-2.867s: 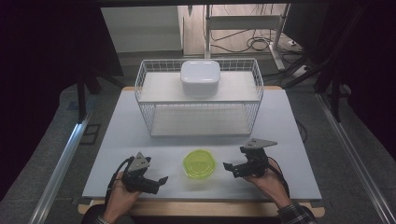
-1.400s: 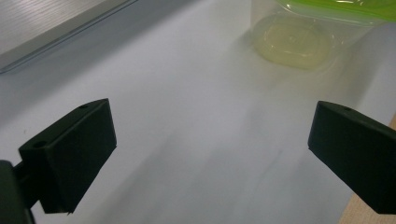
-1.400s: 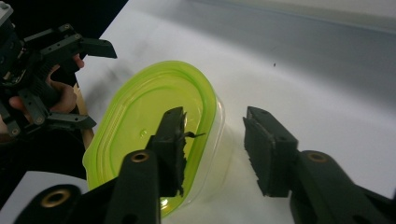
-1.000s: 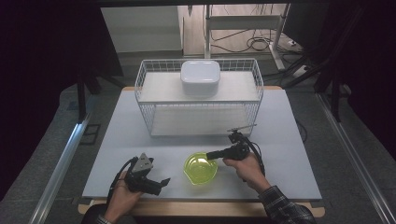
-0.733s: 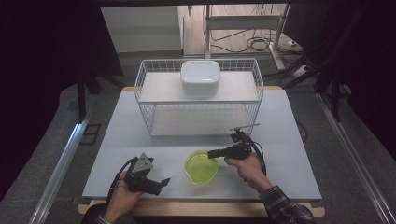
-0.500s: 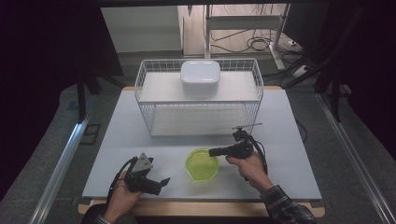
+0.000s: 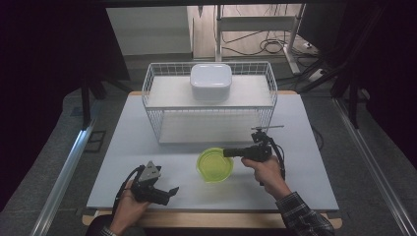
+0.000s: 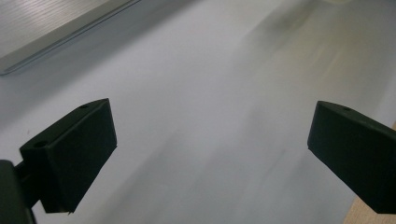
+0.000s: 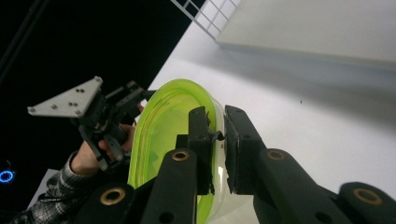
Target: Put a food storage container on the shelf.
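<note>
A translucent green bowl [image 7: 215, 164] hangs just above the white table near its front middle. My right gripper [image 7: 229, 152] is shut on the bowl's right rim, one jaw inside and one outside. The right gripper view has the bowl [image 9: 163, 135] tilted on edge, its rim pinched at the right gripper [image 9: 217, 135]. At the front left my left gripper [image 7: 169, 192] rests low over the table with its jaws wide apart. In the left gripper view the left gripper [image 8: 210, 154] stands open over bare white table with nothing between the jaws.
A white wire basket [image 7: 157, 98] stands at the back middle of the table [image 7: 305, 128], with a white lidded container [image 7: 211, 81] on its raised shelf. The other hand's gripper [image 9: 88, 116] lies beyond the bowl in the right gripper view. The wooden table edge [image 7: 236, 219] runs along the front.
My right gripper came in from the right, took the bowl by its rim, and has since lifted it slightly up and back toward the basket. The left gripper has stayed put.
</note>
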Demonstrator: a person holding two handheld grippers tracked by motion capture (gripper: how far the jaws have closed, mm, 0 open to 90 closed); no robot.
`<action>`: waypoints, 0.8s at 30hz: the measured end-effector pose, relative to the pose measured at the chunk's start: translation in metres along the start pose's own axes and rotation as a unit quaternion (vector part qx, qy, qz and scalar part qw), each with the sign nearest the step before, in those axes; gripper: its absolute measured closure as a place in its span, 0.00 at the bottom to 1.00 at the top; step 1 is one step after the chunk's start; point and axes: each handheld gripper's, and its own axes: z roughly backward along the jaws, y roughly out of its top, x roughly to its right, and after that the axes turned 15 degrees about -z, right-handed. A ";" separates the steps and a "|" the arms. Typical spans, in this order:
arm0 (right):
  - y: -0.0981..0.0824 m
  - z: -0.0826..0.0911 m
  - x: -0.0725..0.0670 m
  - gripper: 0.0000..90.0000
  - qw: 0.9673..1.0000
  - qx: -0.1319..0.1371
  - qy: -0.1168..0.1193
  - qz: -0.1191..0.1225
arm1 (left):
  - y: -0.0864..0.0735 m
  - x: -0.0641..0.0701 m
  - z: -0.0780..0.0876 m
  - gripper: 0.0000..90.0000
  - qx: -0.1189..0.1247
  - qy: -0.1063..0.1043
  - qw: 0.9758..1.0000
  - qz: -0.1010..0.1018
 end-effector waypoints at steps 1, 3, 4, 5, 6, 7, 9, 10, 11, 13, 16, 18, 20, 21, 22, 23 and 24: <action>0.001 0.001 -0.001 0.91 1.000 0.002 0.003 0.000 | 0.000 0.000 0.000 0.01 0.001 0.001 1.000 0.001; 0.003 0.004 -0.004 0.91 1.000 0.009 0.007 0.001 | 0.000 0.000 0.001 0.01 0.004 0.002 1.000 0.004; 0.005 0.007 -0.006 0.91 1.000 0.013 0.010 0.002 | 0.000 -0.001 0.001 0.01 0.006 0.004 1.000 0.005; 0.006 0.008 -0.008 0.91 1.000 0.017 0.012 0.003 | 0.000 -0.001 0.002 0.01 0.009 0.006 1.000 0.007; 0.007 0.010 -0.009 0.91 1.000 0.020 0.013 0.005 | 0.000 -0.002 0.003 0.01 0.013 0.006 1.000 0.012; 0.008 0.011 -0.011 0.91 1.000 0.022 0.016 0.005 | 0.000 -0.002 0.003 0.00 0.013 0.006 1.000 0.012; 0.010 0.014 -0.014 0.91 0.999 0.027 0.018 0.007 | -0.001 -0.004 0.005 0.00 0.022 0.008 1.000 0.020; 0.011 0.016 -0.016 0.91 0.999 0.030 0.020 0.006 | -0.001 -0.004 0.005 0.00 0.022 0.008 1.000 0.020; 0.012 0.017 -0.018 0.91 0.999 0.032 0.021 0.007 | -0.001 -0.005 0.005 0.00 0.025 0.009 0.999 0.023; 0.015 0.020 -0.023 0.91 0.999 0.035 0.024 0.010 | -0.001 -0.005 0.005 0.00 0.025 0.008 0.999 0.023; 0.020 0.024 -0.030 0.91 0.999 0.041 0.027 0.015 | -0.001 -0.004 0.005 0.00 0.022 0.008 1.000 0.020; 0.024 0.028 -0.036 0.91 0.998 0.045 0.026 0.021 | -0.001 -0.004 0.005 0.00 0.022 0.007 1.000 0.020; 0.027 0.031 -0.040 0.91 0.998 0.051 0.028 0.023 | -0.001 -0.004 0.005 0.00 0.022 0.007 1.000 0.020; 0.029 0.033 -0.042 0.91 0.998 0.054 0.030 0.026 | -0.001 -0.004 0.005 0.00 0.023 0.007 0.999 0.021; 0.031 0.035 -0.045 0.91 0.998 0.057 0.029 0.027 | -0.001 -0.004 0.005 0.00 0.021 0.007 1.000 0.020; 0.033 0.036 -0.047 0.91 0.997 0.060 0.031 0.027 | -0.001 -0.004 0.005 0.00 0.021 0.007 1.000 0.019; 0.035 0.038 -0.050 0.91 0.997 0.062 0.032 0.027 | -0.001 -0.004 0.005 0.00 0.020 0.007 1.000 0.019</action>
